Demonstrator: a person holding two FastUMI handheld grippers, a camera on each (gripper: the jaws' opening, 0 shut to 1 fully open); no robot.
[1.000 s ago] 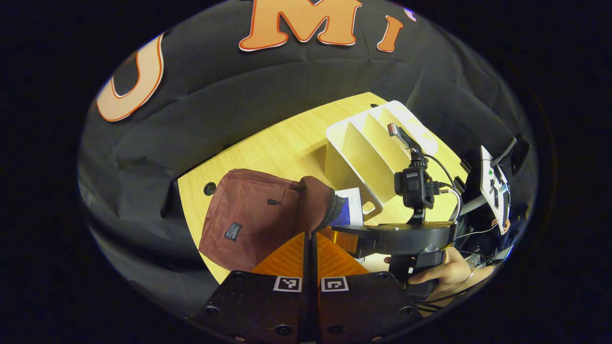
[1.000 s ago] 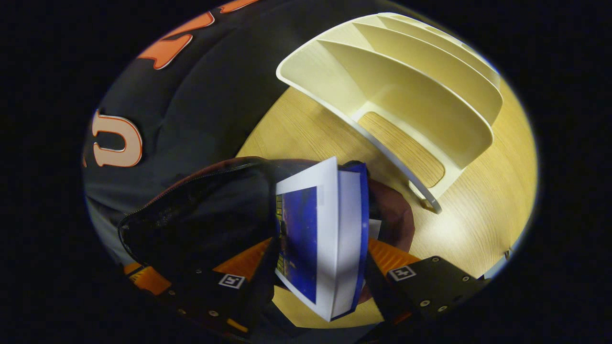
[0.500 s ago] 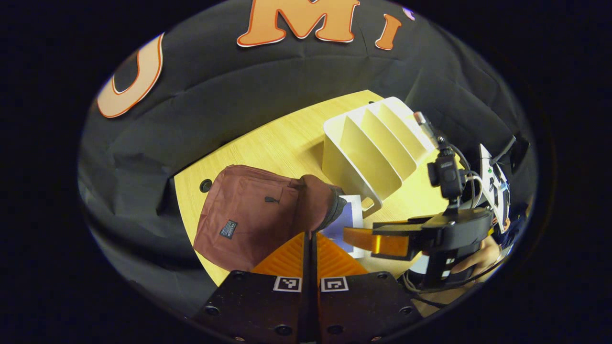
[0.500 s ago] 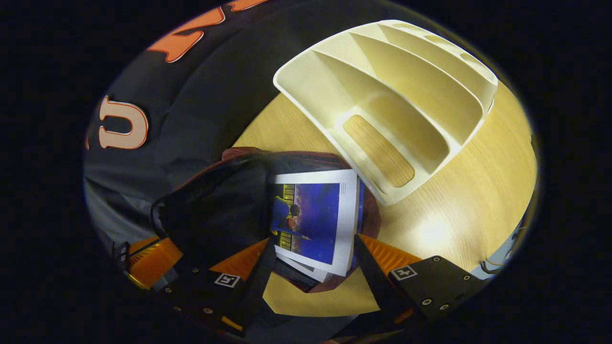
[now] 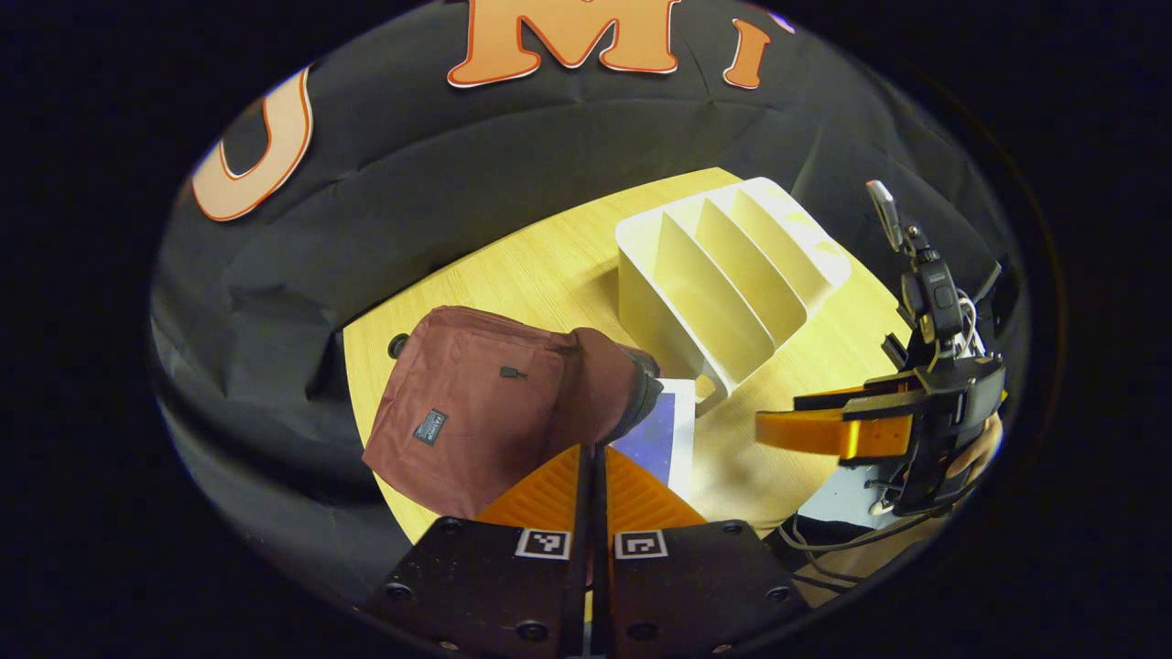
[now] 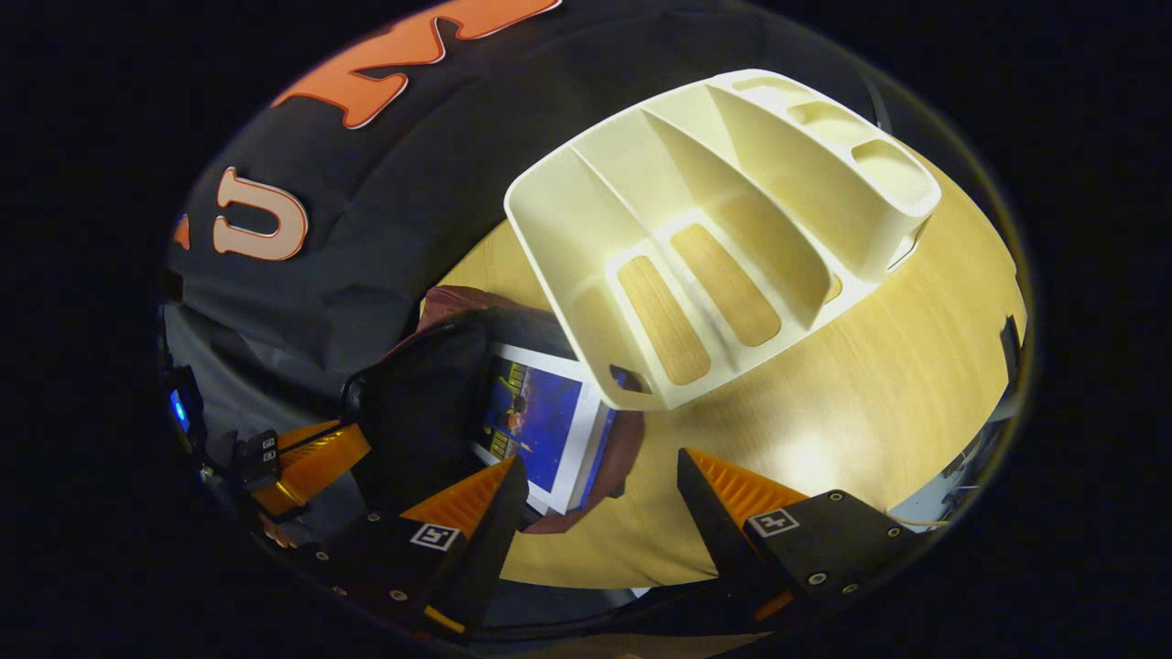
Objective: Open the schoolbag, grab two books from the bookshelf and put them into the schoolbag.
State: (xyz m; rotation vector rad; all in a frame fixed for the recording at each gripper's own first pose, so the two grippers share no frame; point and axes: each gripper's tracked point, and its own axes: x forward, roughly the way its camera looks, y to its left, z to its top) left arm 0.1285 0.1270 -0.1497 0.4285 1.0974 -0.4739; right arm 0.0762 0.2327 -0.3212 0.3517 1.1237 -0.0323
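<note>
The maroon schoolbag (image 5: 467, 403) lies on the wooden table (image 5: 513, 275). My left gripper (image 5: 593, 448) is shut on the edge of its flap and holds the mouth up. In the right gripper view that gripper (image 6: 307, 462) shows at the lower left, beside the bag's dark lining (image 6: 412, 412). A blue-covered book (image 6: 540, 426) lies flat in the bag's mouth on top of another; its cover (image 5: 655, 435) sticks out beyond the flap. My right gripper (image 6: 600, 480) hangs open above the table with nothing between its fingers. The white bookshelf (image 6: 714, 229) has bare slots.
The bookshelf (image 5: 723, 275) stands just behind and right of the bag's mouth. A hand (image 5: 980, 448) holds the right gripper (image 5: 778, 426) off the table's right side, with cables under it. Bare wood (image 6: 870, 366) lies right of the bag.
My right gripper let go of the blue book and drew back to the right, away from the bag. The book went from upright between its fingers to flat in the bag's mouth. The left gripper kept its hold.
</note>
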